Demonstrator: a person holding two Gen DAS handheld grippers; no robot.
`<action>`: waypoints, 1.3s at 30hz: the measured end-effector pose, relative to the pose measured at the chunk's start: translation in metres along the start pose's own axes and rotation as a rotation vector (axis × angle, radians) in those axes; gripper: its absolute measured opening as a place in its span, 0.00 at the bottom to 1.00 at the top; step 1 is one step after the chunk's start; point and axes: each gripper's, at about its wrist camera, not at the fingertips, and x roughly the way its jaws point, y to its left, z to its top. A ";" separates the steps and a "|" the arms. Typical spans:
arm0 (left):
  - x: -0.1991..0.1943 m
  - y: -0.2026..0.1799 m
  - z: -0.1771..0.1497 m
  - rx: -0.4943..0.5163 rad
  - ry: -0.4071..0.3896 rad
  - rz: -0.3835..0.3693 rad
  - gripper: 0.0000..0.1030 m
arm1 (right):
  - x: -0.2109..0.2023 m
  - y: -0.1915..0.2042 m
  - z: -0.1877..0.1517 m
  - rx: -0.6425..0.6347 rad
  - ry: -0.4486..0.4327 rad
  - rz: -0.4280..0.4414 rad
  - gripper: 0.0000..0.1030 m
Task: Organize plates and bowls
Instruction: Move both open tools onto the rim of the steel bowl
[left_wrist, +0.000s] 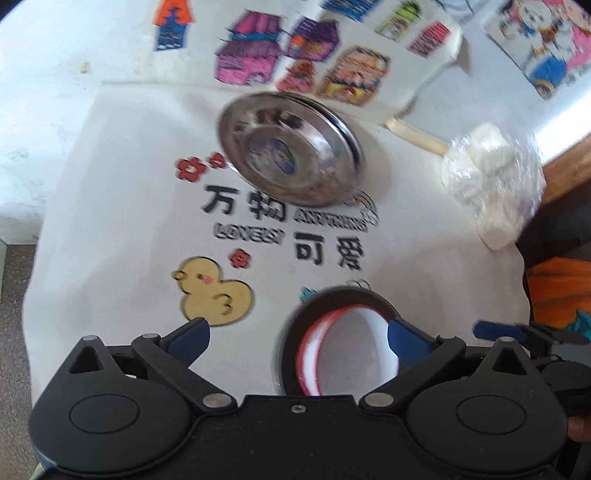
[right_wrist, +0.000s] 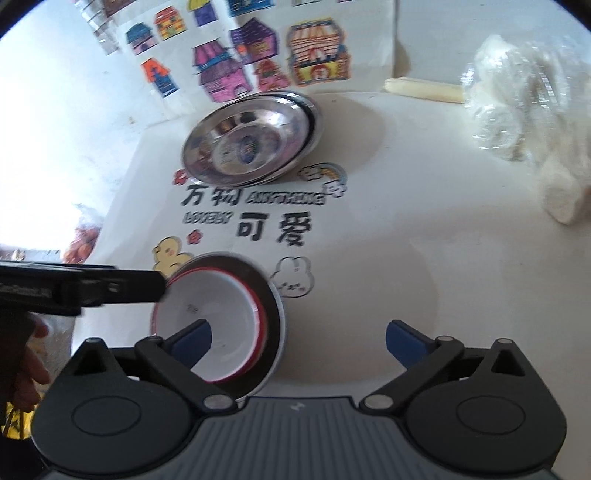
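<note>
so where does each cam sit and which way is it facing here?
Left wrist: on the left tool, looking forward and down at the printed cloth; steel plates ahead, bowl stack near its right finger. The right tool's tip shows at the right edge.
Right wrist: on the right tool, same heading, further right; the left tool crosses in from the left, with some of the person's hand.
Shared: steel plates, bowl stack, cloth, plastic bag.

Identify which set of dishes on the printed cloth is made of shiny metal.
The stacked steel plates, farther from both grippers, above the black printed characters. The nearer stack is different: white bowls with red rims nested in a dark-rimmed one.
</note>
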 end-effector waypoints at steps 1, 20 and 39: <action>-0.001 0.004 0.000 -0.012 -0.008 0.007 0.99 | 0.000 -0.002 0.000 0.008 -0.003 -0.014 1.00; 0.001 0.035 -0.017 0.007 0.069 0.182 0.99 | 0.009 -0.008 -0.002 0.028 0.057 -0.126 1.00; 0.023 0.018 -0.022 0.131 0.127 0.202 0.99 | 0.016 -0.008 -0.003 -0.001 0.086 -0.111 1.00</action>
